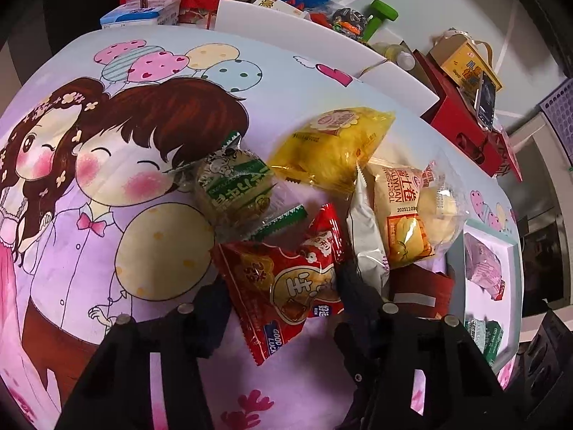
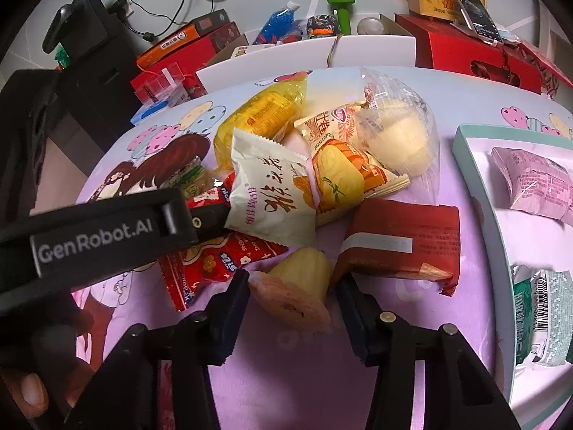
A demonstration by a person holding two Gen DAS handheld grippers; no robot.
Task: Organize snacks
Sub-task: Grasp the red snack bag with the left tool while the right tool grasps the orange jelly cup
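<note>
**Inspector A:** Step in hand, by my reading: picking from the loose heap for transfer to the tray (image 2: pixel 465 165). The right gripper (image 2: pixel 292 297) has its jaws wide apart, one either side of a jelly cup (image 2: pixel 301 272) lying on its side; neither pad appears to touch it. It holds nothing.

**Inspector B:** And the left?

**Inspector A:** The left gripper (image 1: pixel 283 297) is also spread, straddling the red packet (image 1: pixel 286 286). The right finger seems pressed against the packet's edge and the white packet (image 1: pixel 365 236); a firm grip is not evident. In the right view its arm crosses in from 9 o'clock.

**Inspector B:** What does the next move require?

**Inspector A:** In my judgement, close the right jaws on the cup, lift clear, carry toward 3 o'clock to the tray, which already holds a pink packet (image 2: pixel 530 182) and a green one (image 2: pixel 540 322).

**Inspector B:** Obstructions?

**Inspector A:** The brown packet (image 2: pixel 401 243) lies just beside the cup at 2 o'clock; the red packet touches it at 10. Either may be dragged along. The left arm crowds the heap. Beyond lie the orange roll (image 2: pixel 343 175), clear bun bag (image 2: pixel 401 132) and yellow bag (image 2: pixel 261 114), overlapping. Farther, at 12, boxes (image 2: pixel 476 53) and a dumbbell (image 2: pixel 342 9) sit off the cloth (image 2: pixel 286 376), clear of the work.
</note>
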